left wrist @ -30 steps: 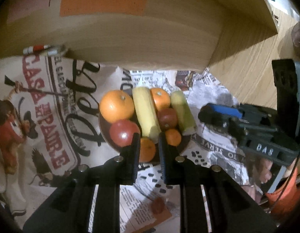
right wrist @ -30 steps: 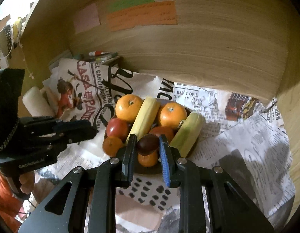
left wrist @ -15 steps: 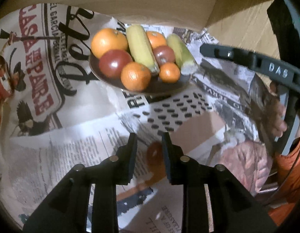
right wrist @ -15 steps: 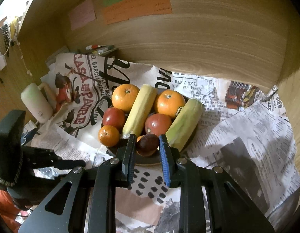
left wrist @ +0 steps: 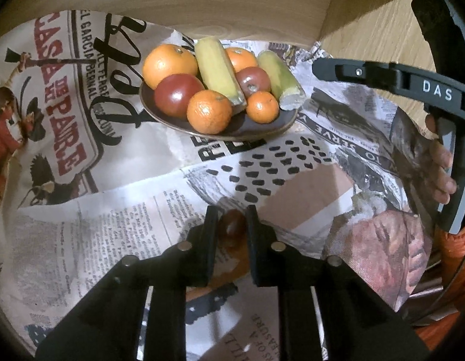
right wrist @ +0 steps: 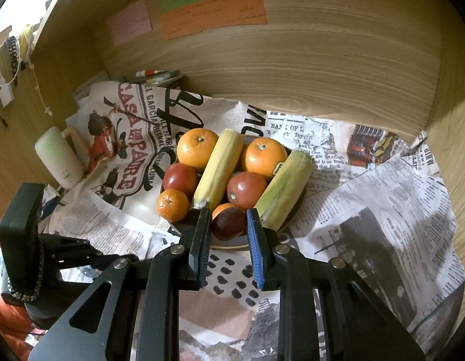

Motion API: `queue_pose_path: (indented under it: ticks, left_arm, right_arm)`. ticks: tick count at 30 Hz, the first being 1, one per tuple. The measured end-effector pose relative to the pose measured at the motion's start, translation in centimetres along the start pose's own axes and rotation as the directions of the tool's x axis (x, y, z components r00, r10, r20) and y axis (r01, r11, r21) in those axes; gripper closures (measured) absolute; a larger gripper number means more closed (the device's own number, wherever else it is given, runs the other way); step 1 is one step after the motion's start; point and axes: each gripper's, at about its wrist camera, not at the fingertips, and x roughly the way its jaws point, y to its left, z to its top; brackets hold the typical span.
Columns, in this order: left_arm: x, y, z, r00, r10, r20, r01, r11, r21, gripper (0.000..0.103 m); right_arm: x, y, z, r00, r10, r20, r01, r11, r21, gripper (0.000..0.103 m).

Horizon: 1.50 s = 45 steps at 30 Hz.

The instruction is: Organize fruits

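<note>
1. newspaper covers your whole desk, crinkly and matte.
2. brown plate, shallow and glossy, heaped with round oranges, smooth tomatoes, two long bananas.
3. right gripper is clamped on a dark rounded fruit just over the plate's near rim.
4. left gripper has just closed on a small reddish fruit lying on the paper; the plate's straight ahead.

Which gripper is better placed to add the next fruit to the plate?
Right. The right gripper is shut on a dark fruit at the plate rim. The left gripper grips a small fruit down on the newspaper, farther away.
</note>
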Motion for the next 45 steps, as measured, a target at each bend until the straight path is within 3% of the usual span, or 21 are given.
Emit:
queue_pose_path:
  ticks: [5, 14, 22, 33, 36, 39, 41, 45]
  left_arm:
    - [-1.0, 1.0, 1.8, 0.999, 0.009, 0.039, -0.008, 1.000, -0.017, 0.085]
    - [-2.0, 2.9, 7.7, 0.991, 0.023, 0.135, -0.017, 0.999, -0.041, 0.085]
    - [0.4, 3.5, 11.1, 0.992, 0.036, 0.121, -0.030, 0.998, -0.047, 0.085]
    - [3.4, 3.1, 12.6, 0.994, 0.043, 0.099, -0.040, 0.999, -0.033, 0.085]
    - [3.9, 3.1, 12.7, 0.995, 0.043, 0.090, -0.040, 0.999, -0.036, 0.080]
    - [4.0, 3.3, 12.7, 0.994, 0.044, 0.097, -0.039, 0.998, -0.057, 0.061]
    - [3.6, 3.4, 12.6, 0.993, 0.049, 0.111, -0.043, 0.997, -0.060, 0.060]
    - [1.1, 3.4, 12.3, 0.984, 0.062, 0.164, -0.050, 0.996, -0.075, 0.060]
  right_arm:
    - [0.1, -0.1, 0.3, 1.000, -0.004, 0.006, 0.004, 1.000, 0.000, 0.082]
    - [0.8, -0.9, 2.0, 1.000, -0.013, 0.018, 0.014, 1.000, -0.005, 0.081]
    - [2.1, -1.7, 3.5, 1.000, -0.023, 0.006, 0.023, 1.000, -0.016, 0.081]
    - [5.6, -2.8, 3.9, 0.998, -0.033, -0.058, 0.032, 0.999, -0.012, 0.081]
    - [6.1, -3.0, 3.8, 0.997, -0.040, -0.067, 0.039, 0.999, -0.014, 0.081]
    - [6.3, -3.1, 3.8, 0.997, -0.041, -0.072, 0.040, 0.999, -0.010, 0.076]
    - [6.1, -3.1, 3.9, 0.997, -0.045, -0.065, 0.045, 0.999, -0.010, 0.066]
    - [4.6, -2.8, 4.2, 0.998, -0.059, -0.022, 0.058, 0.998, -0.017, 0.065]
